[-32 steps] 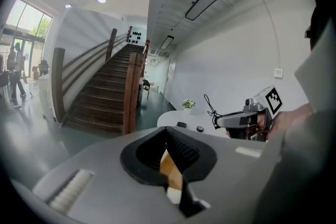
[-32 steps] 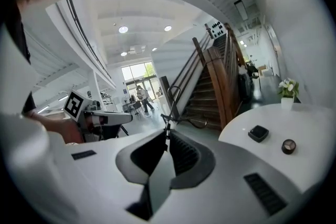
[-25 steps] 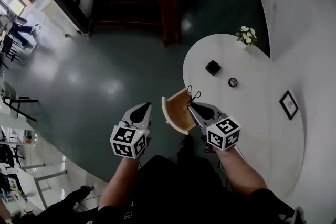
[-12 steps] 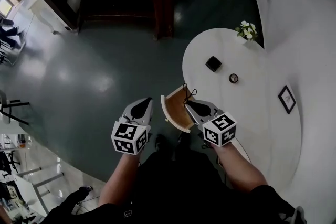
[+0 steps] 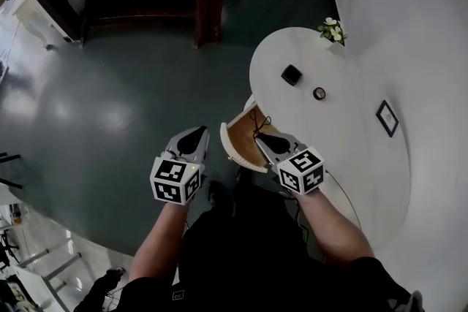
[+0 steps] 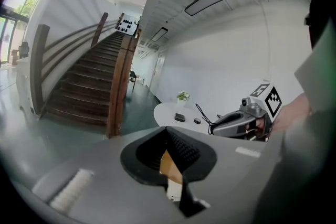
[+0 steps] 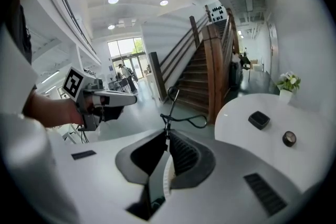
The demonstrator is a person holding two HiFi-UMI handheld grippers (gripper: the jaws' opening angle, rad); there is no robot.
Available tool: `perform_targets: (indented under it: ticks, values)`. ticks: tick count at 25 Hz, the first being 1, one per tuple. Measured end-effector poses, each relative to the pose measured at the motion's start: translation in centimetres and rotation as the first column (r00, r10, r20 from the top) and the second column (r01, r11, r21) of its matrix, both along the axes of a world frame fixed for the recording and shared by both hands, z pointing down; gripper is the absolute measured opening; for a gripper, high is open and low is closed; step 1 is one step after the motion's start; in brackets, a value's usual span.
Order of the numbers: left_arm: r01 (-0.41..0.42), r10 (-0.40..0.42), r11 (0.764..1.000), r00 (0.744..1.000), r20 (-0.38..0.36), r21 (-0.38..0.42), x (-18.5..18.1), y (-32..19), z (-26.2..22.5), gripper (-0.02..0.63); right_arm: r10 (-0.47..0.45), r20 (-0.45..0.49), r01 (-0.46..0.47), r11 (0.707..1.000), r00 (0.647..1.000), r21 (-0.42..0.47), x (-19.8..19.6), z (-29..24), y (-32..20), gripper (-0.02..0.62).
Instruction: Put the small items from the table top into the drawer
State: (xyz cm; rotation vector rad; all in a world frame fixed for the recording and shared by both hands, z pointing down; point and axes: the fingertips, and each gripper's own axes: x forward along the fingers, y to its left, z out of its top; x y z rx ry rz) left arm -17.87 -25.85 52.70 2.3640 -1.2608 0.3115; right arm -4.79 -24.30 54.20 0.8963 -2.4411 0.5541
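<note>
No legible text, brand, number or sign anywhere.
- Cube (image 5: 175,181) on left gripper (image 5: 197,131), cube (image 5: 300,170) on right gripper (image 5: 256,137): black-white square marker patterns only, no letters.
- Wall board (image 6: 126,24) at stair top: dark marks, too small to read.
- Framed picture (image 5: 386,118) on bench (image 5: 344,157): content illegible.
</note>
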Motion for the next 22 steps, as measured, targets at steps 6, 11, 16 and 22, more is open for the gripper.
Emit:
perform_targets:
  ticks: [6, 11, 16, 22]
  values:
    - [-0.047, 0.047, 0.998, 0.999, -0.004, -0.036, 1.0, -0.9, 2.7, 0.011, -0.009, -0.069, 0.006, 0.999, 0.998, -0.043, 0.1, 4.0, -0.5, 0.035]
    - [-0.057, 0.056, 0.995, 0.998, -0.012, -0.087, 1.3, -1.4, 4.9, 0.011, -0.032, -0.133, 0.021, 0.996, 0.991, -0.085, 0.0, 7.7, -0.9, 0.035]
    - [-0.059, 0.058, 0.989, 0.998, -0.007, -0.133, 1.9, -2.1, 6.7, 0.011, -0.08, -0.193, 0.054, 0.989, 0.978, -0.135, 0.5, 11.2, -1.0, 0.035]
    - [-0.063, 0.067, 0.984, 0.998, 0.02, -0.167, 2.7, -2.9, 8.2, 0.011, -0.132, -0.238, 0.079, 0.973, 0.962, -0.218, 1.3, 15.7, -0.7, 0.035]
